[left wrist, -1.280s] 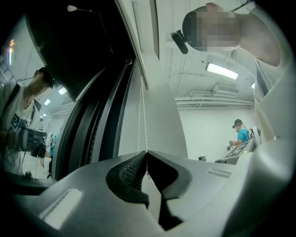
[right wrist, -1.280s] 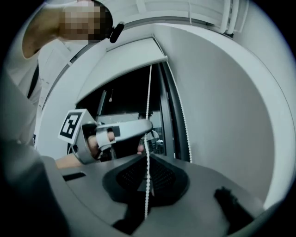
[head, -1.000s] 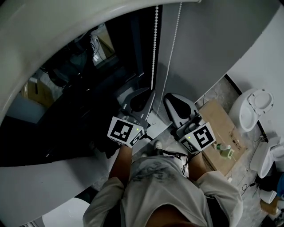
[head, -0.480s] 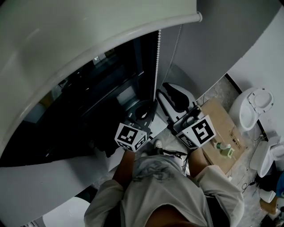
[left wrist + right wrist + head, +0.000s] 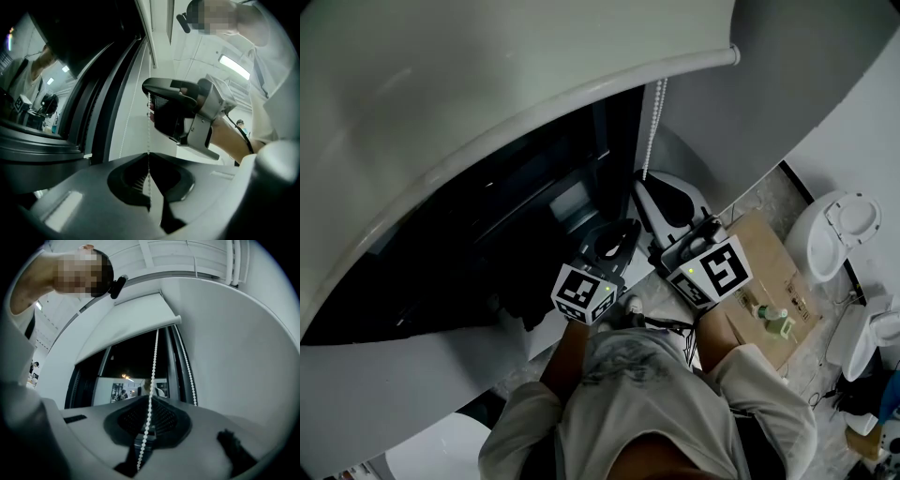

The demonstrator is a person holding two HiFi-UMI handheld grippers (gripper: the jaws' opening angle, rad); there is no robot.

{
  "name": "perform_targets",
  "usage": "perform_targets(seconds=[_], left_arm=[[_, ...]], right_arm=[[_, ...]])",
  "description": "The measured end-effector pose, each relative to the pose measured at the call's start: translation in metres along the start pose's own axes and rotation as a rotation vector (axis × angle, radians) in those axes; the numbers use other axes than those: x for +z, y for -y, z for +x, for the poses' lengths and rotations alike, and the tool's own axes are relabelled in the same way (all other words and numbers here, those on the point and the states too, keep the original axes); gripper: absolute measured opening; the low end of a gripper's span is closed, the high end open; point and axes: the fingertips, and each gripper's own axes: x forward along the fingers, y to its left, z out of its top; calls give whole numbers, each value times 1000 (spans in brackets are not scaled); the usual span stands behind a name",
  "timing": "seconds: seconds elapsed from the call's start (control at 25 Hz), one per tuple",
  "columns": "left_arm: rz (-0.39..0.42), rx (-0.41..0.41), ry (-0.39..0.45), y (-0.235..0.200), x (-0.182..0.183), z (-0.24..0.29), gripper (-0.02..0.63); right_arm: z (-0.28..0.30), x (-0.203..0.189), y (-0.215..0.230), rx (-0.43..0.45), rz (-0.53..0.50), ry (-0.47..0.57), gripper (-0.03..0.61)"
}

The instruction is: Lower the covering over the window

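Bead chain [image 5: 653, 112]: hangs upright at the window [image 5: 516, 216] right edge, under the part-lowered blind [image 5: 487, 103]. Left gripper [image 5: 623, 230]: clamped on chain, lower. Right gripper [image 5: 649, 187]: just above, same strand, jaws just closing onto it

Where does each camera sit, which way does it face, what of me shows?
Head view: on the head, steeply down at blind, window, floor; shows torso, forearms, left tongs, right tongs.
Left gripper view: on the left tongs, along jaws shut on the bead chain; right tongs and hand beyond.
Right gripper view: on the right tongs, upward at the blind; jaws just closed on the chain; shoulder shows.
Shared: the chain, in all three.
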Motion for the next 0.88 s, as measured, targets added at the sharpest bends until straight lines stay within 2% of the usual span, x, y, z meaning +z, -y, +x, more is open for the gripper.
perform_targets(seconds=[0.28, 0.4, 0.64, 0.88], left_arm=[[20, 15, 0, 0, 3, -5, 25], [5, 22, 28, -3, 11, -10, 23], [-43, 43, 161, -15, 56, -26, 11], [8, 24, 239, -17, 104, -32, 29]], right_arm=[[-2, 0, 3, 4, 18, 9, 25], [-2, -2, 5, 7, 30, 13, 25], [-3, -4, 9, 10, 38, 13, 25], [-4, -32, 3, 26, 63, -57, 24]])
